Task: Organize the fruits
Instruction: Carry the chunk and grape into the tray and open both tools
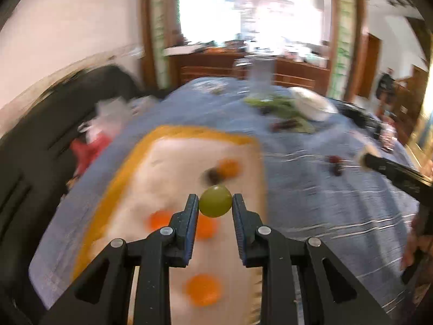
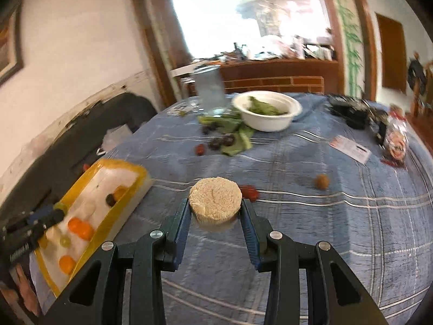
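Observation:
My left gripper (image 1: 215, 203) is shut on a green grape (image 1: 215, 205) and holds it above a white tray with a yellow rim (image 1: 113, 187). The tray holds orange fruits (image 1: 203, 289) and a dark grape (image 1: 212, 176). In the right wrist view my right gripper (image 2: 215, 207) is shut on a round beige foam cup (image 2: 215, 197) just above the blue tablecloth. The tray (image 2: 108, 214) lies to its left, with the left gripper (image 2: 58, 211) over it. Red fruits (image 2: 249, 191) and a brown fruit (image 2: 321, 182) lie on the cloth beyond.
A white bowl (image 2: 266, 112) with green leaves, a clear jar (image 2: 209, 90), dark grapes (image 2: 222, 140) and loose leaves sit at the table's far side. A card (image 2: 350, 147), a packet (image 2: 396, 135) and a black object (image 2: 351, 111) lie at right. A dark sofa (image 2: 81, 135) stands left.

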